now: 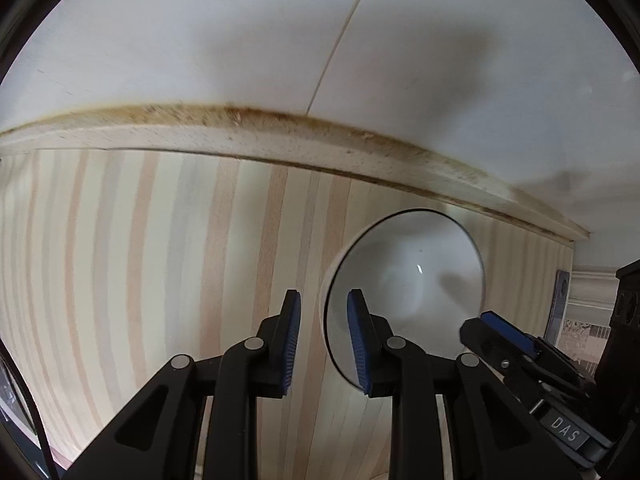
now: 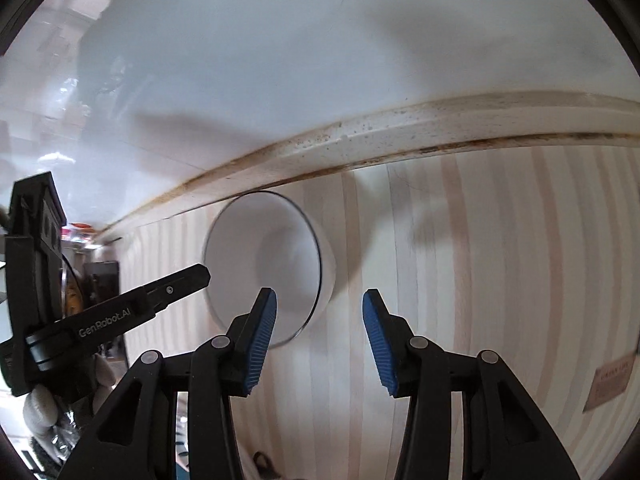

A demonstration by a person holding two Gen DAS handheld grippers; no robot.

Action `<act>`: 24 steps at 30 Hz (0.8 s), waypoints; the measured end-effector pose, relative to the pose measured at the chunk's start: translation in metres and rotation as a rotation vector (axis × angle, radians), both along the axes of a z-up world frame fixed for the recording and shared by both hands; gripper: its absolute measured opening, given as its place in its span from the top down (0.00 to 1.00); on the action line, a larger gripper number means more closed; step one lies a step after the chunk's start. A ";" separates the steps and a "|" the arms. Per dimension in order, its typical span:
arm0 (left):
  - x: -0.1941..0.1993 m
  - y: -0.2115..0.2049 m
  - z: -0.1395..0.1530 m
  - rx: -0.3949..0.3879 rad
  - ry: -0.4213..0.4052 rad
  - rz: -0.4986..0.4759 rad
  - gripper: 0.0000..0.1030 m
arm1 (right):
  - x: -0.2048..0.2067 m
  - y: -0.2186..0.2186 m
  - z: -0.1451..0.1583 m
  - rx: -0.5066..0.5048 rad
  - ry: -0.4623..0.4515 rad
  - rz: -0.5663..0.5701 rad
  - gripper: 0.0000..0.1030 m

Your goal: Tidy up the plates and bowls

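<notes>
Bowl (image 1: pixel 404 280) sits upright on the striped counter (image 1: pixel 160 260), near the wall trim (image 1: pixel 240 128). Left hand-held gripper (image 1: pixel 323 340) and right hand-held gripper (image 2: pixel 319 340) hover over it, both open wide, holding nothing.

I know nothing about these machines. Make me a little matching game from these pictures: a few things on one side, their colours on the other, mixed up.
Things:
1. bowl
2. pads on the left tongs
3. counter
4. arms of the right tongs

Colours:
A. black
B. pale wood stripes
C. white
D. blue

Pairs: 1-C, 2-D, 3-B, 4-A
</notes>
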State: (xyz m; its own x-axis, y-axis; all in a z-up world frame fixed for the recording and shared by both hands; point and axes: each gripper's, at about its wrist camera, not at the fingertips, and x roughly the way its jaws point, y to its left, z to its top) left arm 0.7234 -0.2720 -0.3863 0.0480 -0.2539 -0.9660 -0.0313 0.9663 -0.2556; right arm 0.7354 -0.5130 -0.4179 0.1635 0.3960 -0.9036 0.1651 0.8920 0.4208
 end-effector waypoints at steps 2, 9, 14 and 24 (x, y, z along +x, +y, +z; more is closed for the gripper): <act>0.002 -0.002 -0.006 -0.011 0.004 0.002 0.79 | 0.005 0.002 -0.013 0.008 0.024 0.003 0.53; 0.002 -0.009 -0.007 -0.037 -0.026 -0.022 0.85 | 0.007 0.005 -0.030 0.043 0.015 0.006 0.85; -0.003 -0.007 -0.001 -0.031 -0.037 -0.031 0.85 | 0.006 0.006 -0.027 0.020 0.009 0.009 0.87; -0.039 -0.013 0.039 0.008 -0.117 -0.073 0.85 | -0.016 0.013 -0.001 0.012 -0.024 0.036 0.87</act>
State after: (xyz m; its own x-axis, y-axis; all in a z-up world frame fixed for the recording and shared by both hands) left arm 0.6841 -0.2851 -0.3474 0.1419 -0.2532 -0.9569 0.0683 0.9669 -0.2457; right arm 0.7196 -0.4996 -0.4189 0.1704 0.4129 -0.8947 0.1224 0.8921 0.4350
